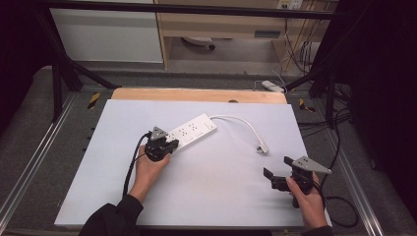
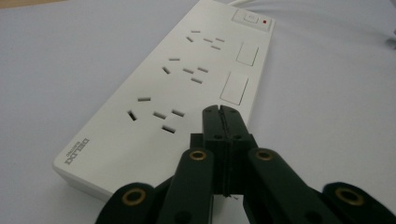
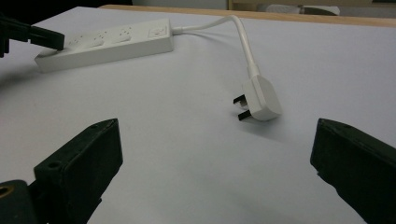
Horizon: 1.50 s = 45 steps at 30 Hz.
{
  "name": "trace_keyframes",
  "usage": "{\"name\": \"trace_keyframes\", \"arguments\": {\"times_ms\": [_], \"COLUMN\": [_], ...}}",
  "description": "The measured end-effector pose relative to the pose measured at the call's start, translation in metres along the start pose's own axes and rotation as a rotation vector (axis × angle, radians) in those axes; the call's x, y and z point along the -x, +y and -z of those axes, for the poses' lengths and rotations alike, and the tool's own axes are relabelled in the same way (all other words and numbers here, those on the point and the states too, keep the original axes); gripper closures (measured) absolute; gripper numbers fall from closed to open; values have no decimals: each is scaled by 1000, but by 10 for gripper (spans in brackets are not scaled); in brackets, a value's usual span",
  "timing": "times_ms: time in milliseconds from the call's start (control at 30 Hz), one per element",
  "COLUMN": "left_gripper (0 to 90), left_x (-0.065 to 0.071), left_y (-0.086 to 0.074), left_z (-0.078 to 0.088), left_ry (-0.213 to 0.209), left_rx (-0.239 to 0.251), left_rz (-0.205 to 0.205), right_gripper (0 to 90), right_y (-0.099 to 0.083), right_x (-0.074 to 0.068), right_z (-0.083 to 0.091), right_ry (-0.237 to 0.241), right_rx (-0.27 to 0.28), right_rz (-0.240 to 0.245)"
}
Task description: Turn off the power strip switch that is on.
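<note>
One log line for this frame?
left hand-held gripper: shut, pressing white power strip | right hand-held gripper: open, facing white plug

We see a black left tool (image 1: 164, 143) and a black right tool (image 1: 276, 172), each topped with a grey three-cornered plate and trailing a black cable. In the gripper views their flat black link arms carry brass-ringed pivot holes, and the jaw blocks show small screw holes. We see dark sleeves on both forearms.
</note>
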<state>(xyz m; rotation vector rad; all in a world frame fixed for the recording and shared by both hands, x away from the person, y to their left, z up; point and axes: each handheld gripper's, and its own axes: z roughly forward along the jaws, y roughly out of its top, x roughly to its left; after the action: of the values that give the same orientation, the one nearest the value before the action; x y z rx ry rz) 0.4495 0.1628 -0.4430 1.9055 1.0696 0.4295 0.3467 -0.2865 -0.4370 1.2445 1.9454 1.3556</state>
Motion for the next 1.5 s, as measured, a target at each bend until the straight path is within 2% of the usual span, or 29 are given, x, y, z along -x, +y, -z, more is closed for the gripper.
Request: {"name": "trace_keyframes", "arguments": {"times_ms": [333,367,500,567,633,667,900,1167,1500], "left_gripper": [900,900,900,900,900,900,900,900,897], "left_x": [-1,-2,-5,-6,-5,-5,7,1,-9], "left_y": [-1,-1,-3,-3,-4,-4,6,9,14], "left_z": [0,0,3,3,3,3,3,10,28], "left_ry": [0,5,18,35,35,12,-4,3,24], "left_rx": [0,-13,0,-3,8,16,44,55,105], "left_rz": [1,3,18,-5,-9,2,-42,-36,-5], "right_gripper": [25,25,25,24,24,24,24,24,24], "right_y": [0,0,0,0,0,0,0,0,0], "right_x": [0,0,0,0,0,0,0,1,1], "right_z": [0,0,0,0,0,0,1,1,0], "right_ry": [-2,-2,-1,-1,-2,-1,-2,-3,-3], "right_rx": [0,0,0,0,1,2,6,6,5], "right_rz": [1,1,0,1,0,-1,-2,-6,-4]}}
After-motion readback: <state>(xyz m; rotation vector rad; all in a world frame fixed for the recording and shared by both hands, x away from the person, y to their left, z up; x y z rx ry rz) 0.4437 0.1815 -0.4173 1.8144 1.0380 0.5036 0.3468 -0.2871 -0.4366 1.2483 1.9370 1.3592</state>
